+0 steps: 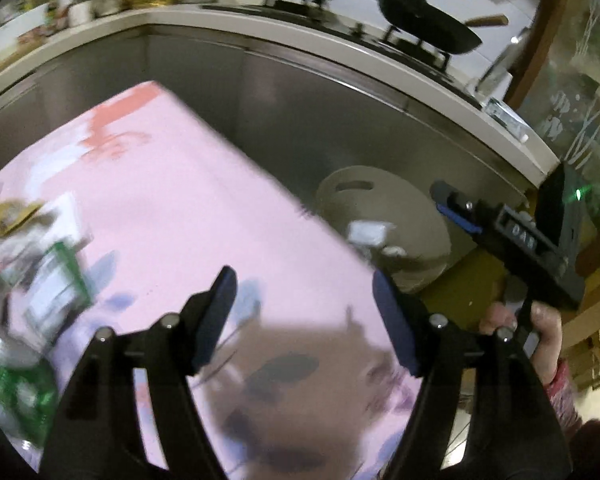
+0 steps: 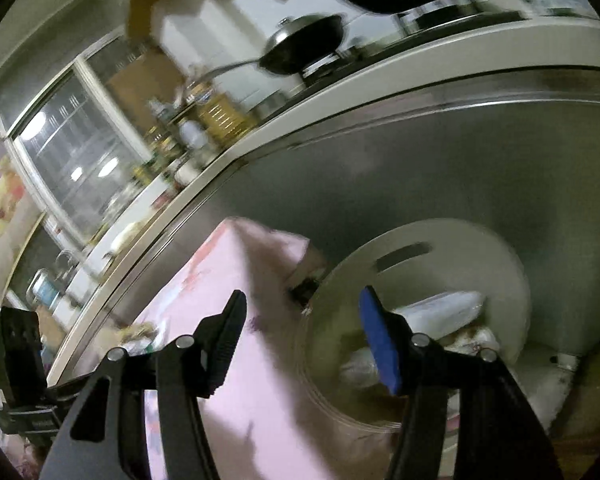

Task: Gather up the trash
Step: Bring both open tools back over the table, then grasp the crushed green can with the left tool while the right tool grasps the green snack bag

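Observation:
A pile of trash lies at the left edge of the pink table point(image 1: 188, 200): a green and white carton point(image 1: 56, 284), a green bottle point(image 1: 16, 392) and brown paper scraps point(image 1: 8, 212), all blurred. My left gripper point(image 1: 304, 312) is open and empty above the table, right of the pile. A beige trash bin point(image 2: 440, 280) with its lid up stands beside the table point(image 2: 228, 400), with white bags point(image 2: 440, 312) inside; it also shows in the left wrist view point(image 1: 380, 216). My right gripper point(image 2: 304, 340) is open and empty in front of the bin mouth. It also shows in the left wrist view point(image 1: 456, 208).
A steel cabinet front point(image 1: 300, 108) runs behind the table under a white counter point(image 1: 340, 52). Black pans point(image 1: 428, 24) sit on the stove above. Bottles and jars point(image 2: 204, 128) crowd the counter. A wooden door frame point(image 1: 540, 32) stands at the right.

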The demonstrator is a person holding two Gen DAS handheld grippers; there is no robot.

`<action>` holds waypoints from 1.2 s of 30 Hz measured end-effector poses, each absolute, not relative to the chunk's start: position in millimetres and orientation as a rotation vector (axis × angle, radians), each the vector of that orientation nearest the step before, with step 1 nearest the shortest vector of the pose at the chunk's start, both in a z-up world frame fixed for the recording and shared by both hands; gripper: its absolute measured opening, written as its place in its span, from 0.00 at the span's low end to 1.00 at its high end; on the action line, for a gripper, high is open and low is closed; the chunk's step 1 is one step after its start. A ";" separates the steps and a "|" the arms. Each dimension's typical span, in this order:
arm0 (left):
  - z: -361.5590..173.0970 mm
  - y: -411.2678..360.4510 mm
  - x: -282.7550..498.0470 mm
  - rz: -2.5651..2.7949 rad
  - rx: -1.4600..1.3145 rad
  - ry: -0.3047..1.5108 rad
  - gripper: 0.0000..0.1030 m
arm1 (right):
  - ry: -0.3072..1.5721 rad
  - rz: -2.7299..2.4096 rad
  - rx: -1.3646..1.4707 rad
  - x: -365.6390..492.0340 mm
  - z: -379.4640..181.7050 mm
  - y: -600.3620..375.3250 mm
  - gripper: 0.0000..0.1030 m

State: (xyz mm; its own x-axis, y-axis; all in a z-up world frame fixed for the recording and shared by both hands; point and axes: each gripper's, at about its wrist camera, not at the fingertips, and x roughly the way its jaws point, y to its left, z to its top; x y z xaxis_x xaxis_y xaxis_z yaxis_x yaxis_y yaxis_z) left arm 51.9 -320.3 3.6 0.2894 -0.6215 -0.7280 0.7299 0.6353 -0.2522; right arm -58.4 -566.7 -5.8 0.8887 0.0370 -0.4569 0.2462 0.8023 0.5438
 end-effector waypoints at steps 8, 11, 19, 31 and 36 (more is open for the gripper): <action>2.1 -175.1 33.6 -0.679 0.096 0.893 0.66 | 0.568 0.118 0.543 -28.5 -2.1 -462.2 0.54; 2.3 -122.0 37.9 -0.560 0.015 0.893 0.74 | 0.635 0.198 0.530 -8.3 -6.9 -418.8 0.53; -23.1 -68.1 73.8 -0.469 -0.198 0.985 0.80 | 0.778 0.370 0.612 33.6 -22.5 -343.0 0.43; -53.3 -96.1 111.0 -0.406 -0.291 1.044 0.81 | 0.863 0.329 0.837 83.4 -46.6 -349.1 0.41; -55.1 -97.7 118.5 -0.367 -0.294 1.017 0.72 | 0.887 0.324 0.918 92.7 -58.5 -351.3 0.41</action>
